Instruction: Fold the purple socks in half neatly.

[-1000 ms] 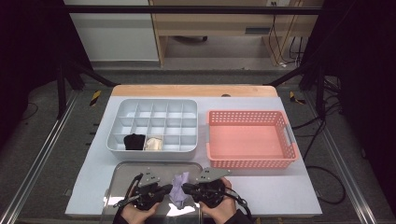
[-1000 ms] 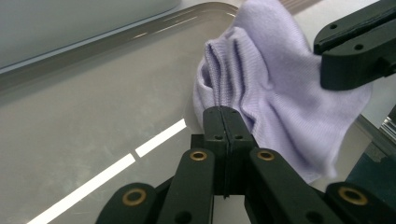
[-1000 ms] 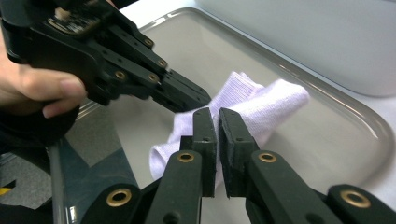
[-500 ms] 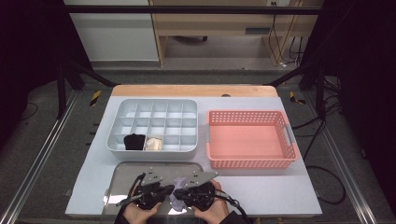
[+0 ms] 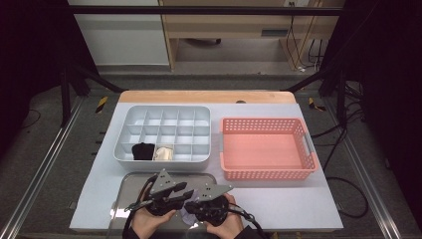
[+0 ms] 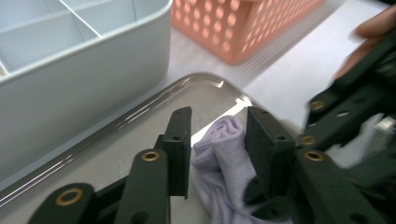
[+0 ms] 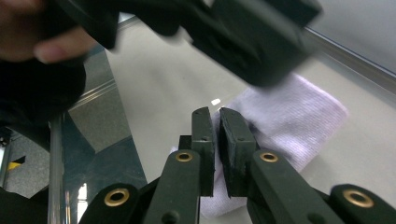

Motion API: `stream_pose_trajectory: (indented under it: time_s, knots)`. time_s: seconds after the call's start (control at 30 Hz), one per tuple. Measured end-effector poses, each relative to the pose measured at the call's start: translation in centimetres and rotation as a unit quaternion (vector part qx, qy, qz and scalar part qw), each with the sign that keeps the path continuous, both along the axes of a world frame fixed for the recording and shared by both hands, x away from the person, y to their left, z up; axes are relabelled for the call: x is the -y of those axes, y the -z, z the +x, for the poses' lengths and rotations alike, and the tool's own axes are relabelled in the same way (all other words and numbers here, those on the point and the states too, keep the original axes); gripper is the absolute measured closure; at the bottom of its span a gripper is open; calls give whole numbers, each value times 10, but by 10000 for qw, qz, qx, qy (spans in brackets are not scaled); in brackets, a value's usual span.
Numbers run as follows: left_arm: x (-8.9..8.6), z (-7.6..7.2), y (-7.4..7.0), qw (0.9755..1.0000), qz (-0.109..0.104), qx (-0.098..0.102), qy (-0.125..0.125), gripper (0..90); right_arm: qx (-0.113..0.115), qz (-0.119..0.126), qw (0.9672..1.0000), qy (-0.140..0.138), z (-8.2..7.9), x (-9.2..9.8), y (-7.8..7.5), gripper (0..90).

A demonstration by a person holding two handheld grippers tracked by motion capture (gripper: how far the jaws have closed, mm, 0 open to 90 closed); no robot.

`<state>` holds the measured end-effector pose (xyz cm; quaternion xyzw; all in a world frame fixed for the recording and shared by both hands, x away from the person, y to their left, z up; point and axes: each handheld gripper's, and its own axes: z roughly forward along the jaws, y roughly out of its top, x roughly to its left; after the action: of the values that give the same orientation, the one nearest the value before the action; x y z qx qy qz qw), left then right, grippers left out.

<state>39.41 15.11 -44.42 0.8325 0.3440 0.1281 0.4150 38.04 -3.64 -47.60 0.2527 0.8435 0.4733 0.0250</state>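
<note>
A lavender sock [image 6: 219, 163] lies on the steel tray [image 5: 130, 184] at the table's near edge. My left gripper [image 6: 218, 135] straddles its folded end; its jaws have just been opening and now stand apart from the fabric, with the sock between them. My right gripper [image 7: 217, 121] is shut on the sock's [image 7: 289, 121] near edge. In the high view both grippers meet tip to tip over the tray, the left gripper [image 5: 185, 191] beside the right gripper [image 5: 193, 205], and a bit of the sock [image 5: 188, 216] peeks out beneath them.
A grey compartment box [image 5: 164, 132] stands just beyond the tray, with a black item [image 5: 143, 151] and a cream item [image 5: 163, 153] in its front cells. A pink basket [image 5: 266, 149] sits to its right. The white table top extends to the right of the tray.
The sock that stood up between the two grippers a second ago has sunk and is now mostly hidden under them. The left gripper has lifted slightly.
</note>
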Motion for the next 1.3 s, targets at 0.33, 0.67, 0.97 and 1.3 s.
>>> stream_pose_trajectory:
  time_s: [0.33, 0.67, 0.97, 1.3]
  knots:
    - [-16, 1, 12, 9993, 60, -177, -310, 569, 46, -293, 9993, 207, 0, 15, -9, 798]
    - [-16, -16, 18, 9985, -108, -254, -464, 505, 205, -267, 9962, 806, 5, 30, -18, 763]
    - [-13, -18, 19, 9986, -22, -251, -476, 492, 85, -159, 9957, 907, 5, 29, -16, 754]
    - [-17, -16, 22, 9981, -126, -406, -439, 422, 9, -124, 9948, 1007, 2, 35, -11, 798]
